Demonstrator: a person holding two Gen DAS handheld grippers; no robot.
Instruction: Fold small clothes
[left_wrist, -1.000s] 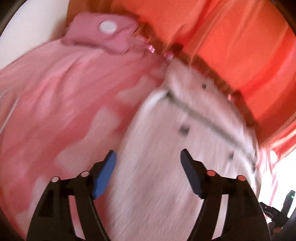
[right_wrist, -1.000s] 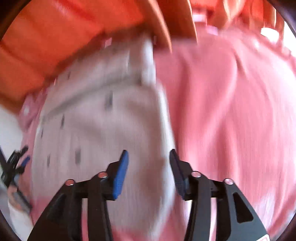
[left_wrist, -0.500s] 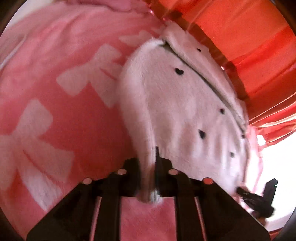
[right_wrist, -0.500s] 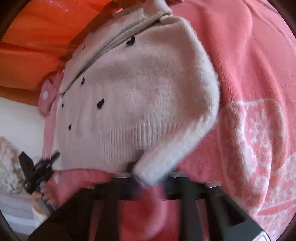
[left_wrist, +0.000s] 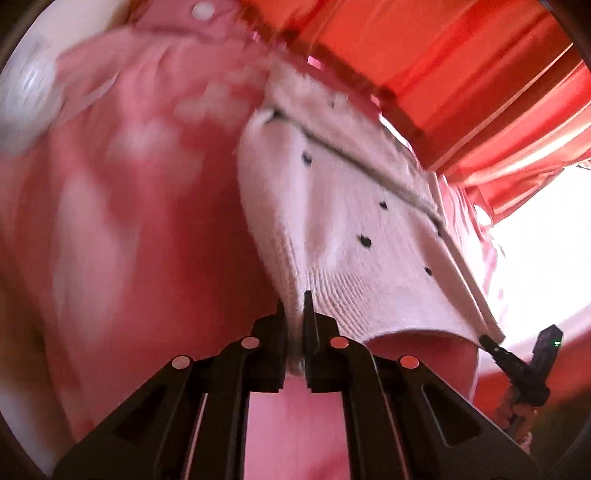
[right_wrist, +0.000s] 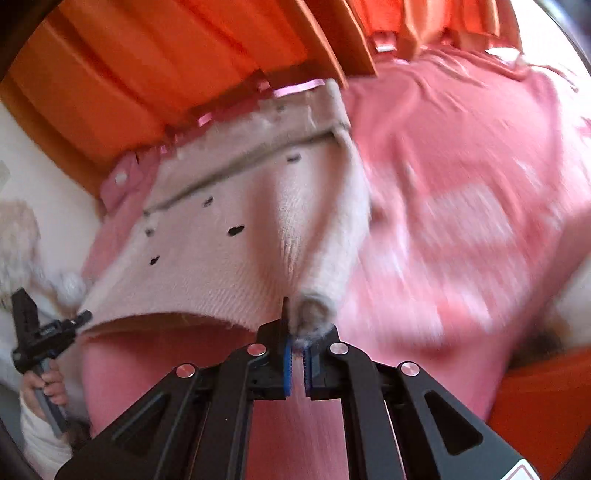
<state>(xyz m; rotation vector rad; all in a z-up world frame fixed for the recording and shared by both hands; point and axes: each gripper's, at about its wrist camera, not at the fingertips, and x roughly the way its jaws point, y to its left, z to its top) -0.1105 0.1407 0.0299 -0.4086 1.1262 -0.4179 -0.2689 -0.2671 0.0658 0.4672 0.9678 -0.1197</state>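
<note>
One cream sweater (left_wrist: 354, 229) with small black hearts is hanging over a pink blanket (left_wrist: 122, 221); two tools, left tool (left_wrist: 294, 314) and right tool (right_wrist: 297, 332), are each clamping its hem, jaws closed.

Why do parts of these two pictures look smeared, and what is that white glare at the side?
Left wrist view: the pink blanket at left is smeared by motion, the pale sweater sharper; daylight burns the right edge white. Right wrist view: the blanket blurs, the fingers stay crisp. Both bend like a fisheye.
</note>
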